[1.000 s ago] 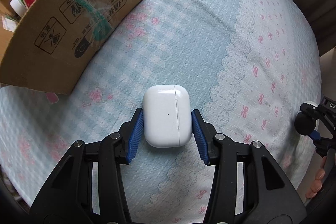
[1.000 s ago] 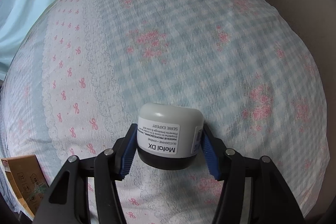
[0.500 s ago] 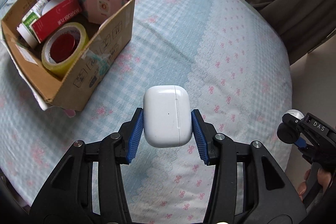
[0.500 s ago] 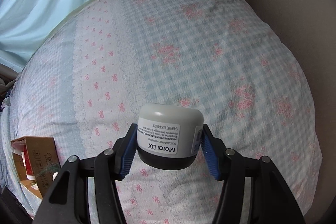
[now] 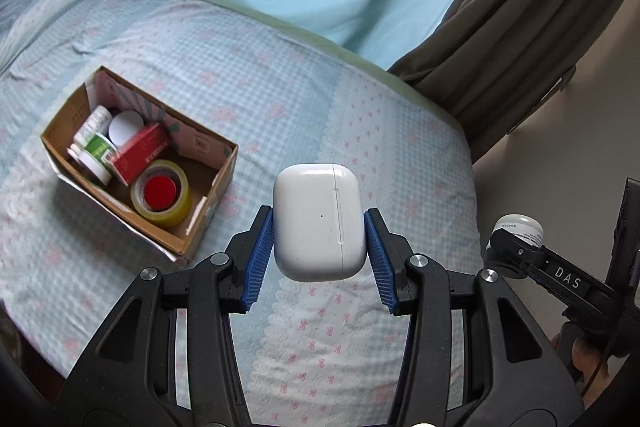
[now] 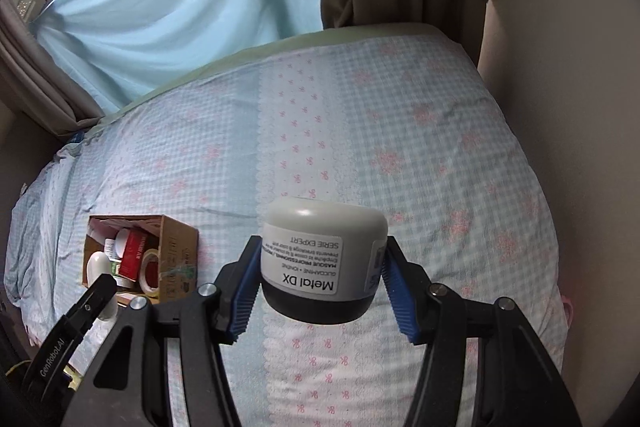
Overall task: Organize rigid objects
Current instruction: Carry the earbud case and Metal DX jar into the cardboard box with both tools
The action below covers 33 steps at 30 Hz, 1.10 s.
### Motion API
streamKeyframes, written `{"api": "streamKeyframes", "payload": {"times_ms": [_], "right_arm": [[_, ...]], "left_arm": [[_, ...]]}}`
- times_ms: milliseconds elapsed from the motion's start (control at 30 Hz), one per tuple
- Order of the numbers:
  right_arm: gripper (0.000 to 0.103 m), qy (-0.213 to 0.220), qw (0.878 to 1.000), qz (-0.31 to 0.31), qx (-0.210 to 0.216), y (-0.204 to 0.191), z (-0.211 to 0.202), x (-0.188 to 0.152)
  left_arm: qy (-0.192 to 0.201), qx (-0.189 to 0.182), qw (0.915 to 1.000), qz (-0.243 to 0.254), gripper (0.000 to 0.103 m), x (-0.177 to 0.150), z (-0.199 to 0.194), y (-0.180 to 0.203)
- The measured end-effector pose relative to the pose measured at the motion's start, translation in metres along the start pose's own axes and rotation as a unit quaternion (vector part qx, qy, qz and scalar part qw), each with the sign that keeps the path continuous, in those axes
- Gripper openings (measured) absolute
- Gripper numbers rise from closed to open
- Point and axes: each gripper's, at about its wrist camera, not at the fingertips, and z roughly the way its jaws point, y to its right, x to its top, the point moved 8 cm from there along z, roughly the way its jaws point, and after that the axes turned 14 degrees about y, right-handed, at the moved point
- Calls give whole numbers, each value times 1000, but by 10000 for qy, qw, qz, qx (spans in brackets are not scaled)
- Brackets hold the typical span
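The left gripper (image 5: pixel 320 253) clamped a white earbud case (image 5: pixel 319 222) at frame centre: light, stiff, slippery, best pinched across flat sides. The right gripper (image 6: pixel 320 283) clamped a heavier jar (image 6: pixel 322 259), cardboard box (image 6: pixel 176 251) lower left

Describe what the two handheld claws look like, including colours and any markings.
Both are black plastic frames with silver pivot screws and ribbed blue pads on the fingers. The left claw shows "GenRobot.AI" in white lettering on its side in the right wrist view; the right claw shows "DAS" in white in the left wrist view. No cables or sleeves are clearly visible.
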Motion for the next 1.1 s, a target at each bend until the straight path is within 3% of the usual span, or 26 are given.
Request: {"api": "streamKeyframes", "payload": {"times_ms": [200,400,500,567,633,700,900,1100], "right_arm": [[53,209,9989,-294,303,-56,-43,17],[53,224,9968,-567,507,-127,-58,9],[53,119,9966,-510,642,-170,-49,-5],[53,8,9964,-406,739,-198,-34,-17],[53,-95,9966,-324,754,-223,-16,-31],[53,-210,9956,-251,873,-244,5,-47],[53,-847,9930,-501,650,-286,81,-111],[53,-1261,9886,-654,503,-306,124,-152]], "left_arm": [[142,-101,9997,177,42,52,-42,-21],[275,-191,9989,325,41,97,-65,-73],[214,-316,9984,421,39,119,-58,-108],[-1,-208,9981,586,30,129,-39,-143],[-219,-274,9978,562,29,134,-20,-177],[-392,-251,9957,806,29,133,5,-206],[-1326,-140,9823,1318,29,96,81,-278],[-1729,-143,9739,1461,29,69,113,-314]]}}
